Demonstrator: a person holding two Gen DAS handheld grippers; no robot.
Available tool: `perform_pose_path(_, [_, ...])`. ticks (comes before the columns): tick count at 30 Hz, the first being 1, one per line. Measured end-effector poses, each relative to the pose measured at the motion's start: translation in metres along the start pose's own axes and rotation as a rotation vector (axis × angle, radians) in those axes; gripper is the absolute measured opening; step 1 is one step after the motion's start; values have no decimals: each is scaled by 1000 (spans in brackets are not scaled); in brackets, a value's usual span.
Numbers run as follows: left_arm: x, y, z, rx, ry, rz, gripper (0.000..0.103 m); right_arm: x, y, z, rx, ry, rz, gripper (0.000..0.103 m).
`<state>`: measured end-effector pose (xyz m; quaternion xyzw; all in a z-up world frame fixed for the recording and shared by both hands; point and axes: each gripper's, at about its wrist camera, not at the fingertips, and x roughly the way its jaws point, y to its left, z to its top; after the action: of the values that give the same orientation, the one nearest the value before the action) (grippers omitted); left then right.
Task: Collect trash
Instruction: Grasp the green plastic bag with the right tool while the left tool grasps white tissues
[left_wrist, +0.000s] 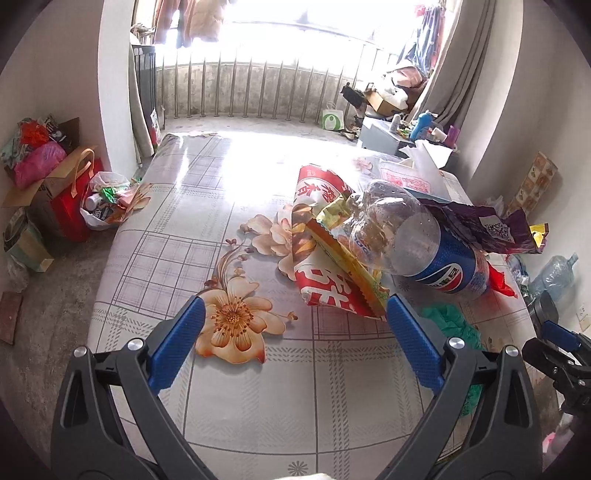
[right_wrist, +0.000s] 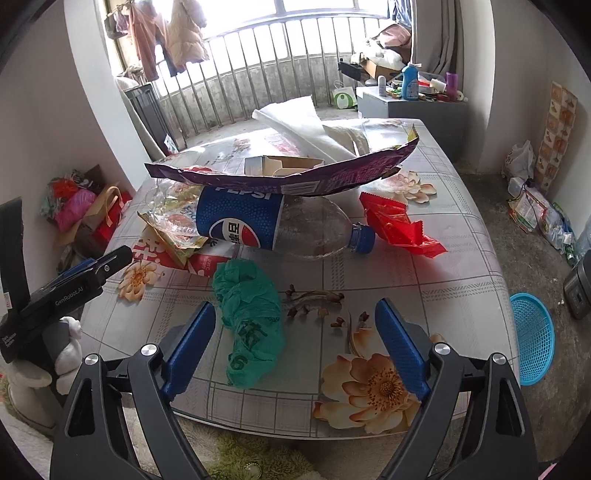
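Trash lies piled toward the middle of your flowered table (right_wrist: 424, 266): a Pepsi bottle (right_wrist: 258, 225) on its side, blue label reading "PEPSI", cap toward your right. A purple wrapper (right_wrist: 295, 181) with a QR code rests across it, and a red-and-white packet (left_wrist: 317, 266) with large Chinese characters lies at its left with a yellow wrapper (left_wrist: 347, 258) on top. A red wrapper (right_wrist: 399, 229) sits just beside the cap. Your right gripper (right_wrist: 295, 332) is spread wide, empty, with the crumpled green bag (right_wrist: 251, 325) between its fingers. Your left gripper (left_wrist: 295, 332) is also wide and empty, facing bare tabletop; its right finger is near the packet's corner. A blue basket (right_wrist: 532, 343) stands on the floor past the table's right edge.
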<state>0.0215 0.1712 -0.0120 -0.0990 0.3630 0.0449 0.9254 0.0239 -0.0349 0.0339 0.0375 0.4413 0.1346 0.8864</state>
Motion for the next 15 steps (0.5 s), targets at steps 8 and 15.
perform_pose_path(8, [-1,-8,27,109,-105,-90,94,42,15,6,10,101,65,76])
perform_pose_path(15, [11,-21,58,181,-83,-342,80,65,9,7,74,168,105,66])
